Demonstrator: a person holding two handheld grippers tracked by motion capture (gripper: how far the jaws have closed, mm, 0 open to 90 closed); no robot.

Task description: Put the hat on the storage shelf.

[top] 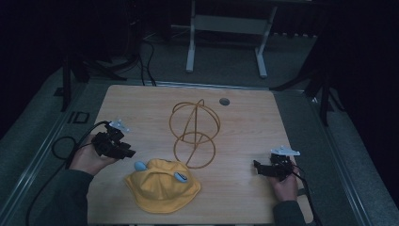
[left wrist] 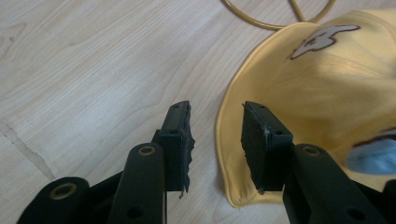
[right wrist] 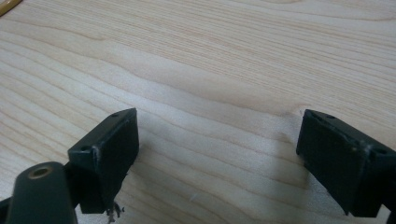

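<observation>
In the high view a wooden table (top: 141, 103) carries a yellow hat (top: 162, 186) near its 6 o'clock edge, with a gold wire stand (top: 195, 134) just beyond it toward 12 o'clock, at the table's middle. The left gripper (top: 128, 153) is held at the hat's 10 o'clock, close to the brim but apart from it, its tips aimed toward the hat. The right gripper (top: 256, 165) sits at the hat's 3 o'clock, well apart from it, near the table's right edge. A small round grommet (top: 224, 101) lies at the stand's 1 o'clock.

In the left gripper view the left gripper (left wrist: 215, 128) looks down with its jaws part-way apart and nothing clamped. The hat (left wrist: 308, 102) spreads from the centre out to 3 o'clock; its brim edge runs below the gap between the jaws, and the right jaw hangs over the fabric. A loop of the stand (left wrist: 261, 23) shows at 12 o'clock.

In the right gripper view the right gripper (right wrist: 219, 140) has its jaws spread wide over bare table (right wrist: 210, 60), nothing between them.
</observation>
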